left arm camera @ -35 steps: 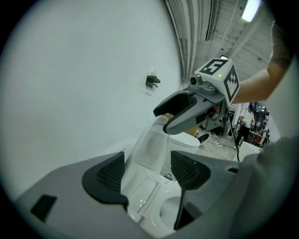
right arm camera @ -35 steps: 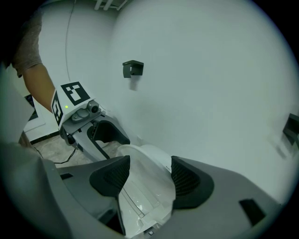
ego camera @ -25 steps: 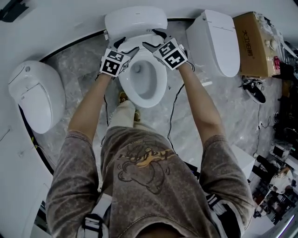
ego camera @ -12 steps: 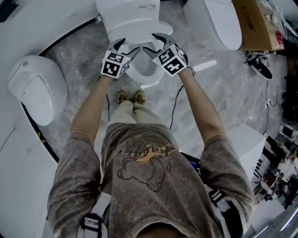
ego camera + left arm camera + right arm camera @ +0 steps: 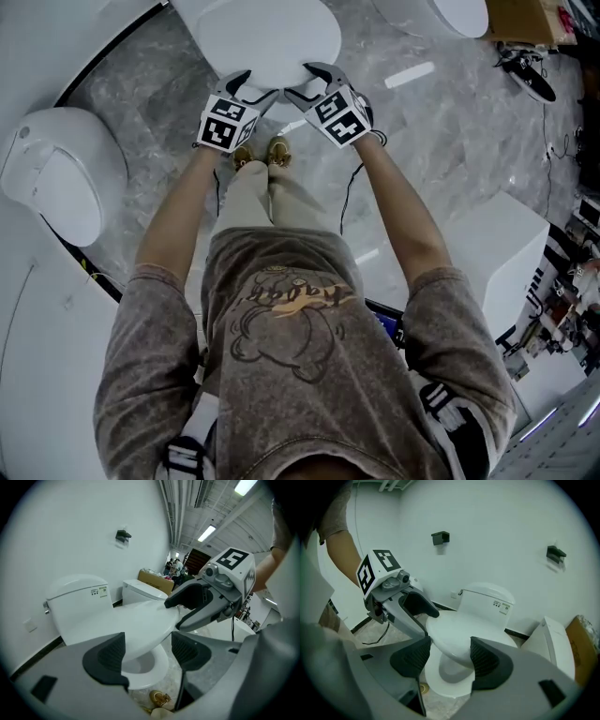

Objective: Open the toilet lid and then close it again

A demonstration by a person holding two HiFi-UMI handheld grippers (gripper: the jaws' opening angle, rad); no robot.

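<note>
The toilet lid (image 5: 136,625), hinged just before the tank (image 5: 77,604), stood partway up: rigid, smooth, slippery plastic, light but apt to slam. Jaws wide apart, the left hand-held gripper (image 5: 147,651) and right hand-held gripper (image 5: 447,656) straddled its rim farthest from the tank, the best hold, seemingly unclamped.

- Head view: camera overhead, facing steeply down past a shirt (image 5: 291,356) and forearms (image 5: 187,216). The left gripper (image 5: 255,89), right gripper (image 5: 302,82) and toilet lid (image 5: 267,37) sit at the frame's top, farthest off.
- Left gripper view: low and close to the lid, facing the cistern (image 5: 79,602) and wall (image 5: 70,536); the right gripper shows at its right.
- Right gripper view: equally close, same facing; the left gripper shows at its left.
- Shared by all three: the lid's front edge.
</note>
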